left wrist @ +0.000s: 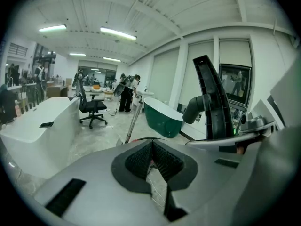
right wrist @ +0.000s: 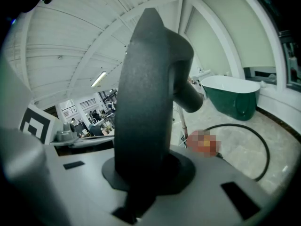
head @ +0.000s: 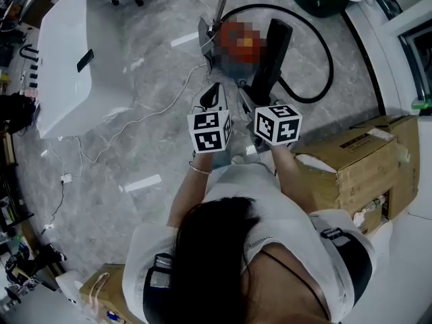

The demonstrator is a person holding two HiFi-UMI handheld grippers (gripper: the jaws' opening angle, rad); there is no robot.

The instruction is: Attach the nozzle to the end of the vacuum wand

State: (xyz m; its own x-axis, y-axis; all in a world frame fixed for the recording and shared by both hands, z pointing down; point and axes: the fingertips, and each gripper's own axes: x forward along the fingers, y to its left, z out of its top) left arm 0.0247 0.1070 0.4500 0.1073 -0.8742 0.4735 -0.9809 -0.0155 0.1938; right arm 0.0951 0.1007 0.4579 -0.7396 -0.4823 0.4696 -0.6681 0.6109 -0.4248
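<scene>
Nozzle (head: 273, 49) — long axis pointing forward.

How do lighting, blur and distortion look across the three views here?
Head view: even indoor light, sharp, pale glare streaks on the glossy floor. Left gripper view: strong fisheye bend, dark corners, ceiling strip lights blown out, shut left claw sharp. Right gripper view: same fisheye; the dark nozzle looms close, underexposed, blocking the centre.

Grey marbled floor (head: 135, 79) under a white ribbed ceiling (left wrist: 155, 13) with strip lights (left wrist: 117, 33). A long white counter (head: 64, 66) stands at one side, a black office chair (left wrist: 92, 108) beyond it. A green tub (left wrist: 162, 117) sits by the pale wall (left wrist: 162, 74) – cardboard boxes (head: 364, 160) opposite.
</scene>
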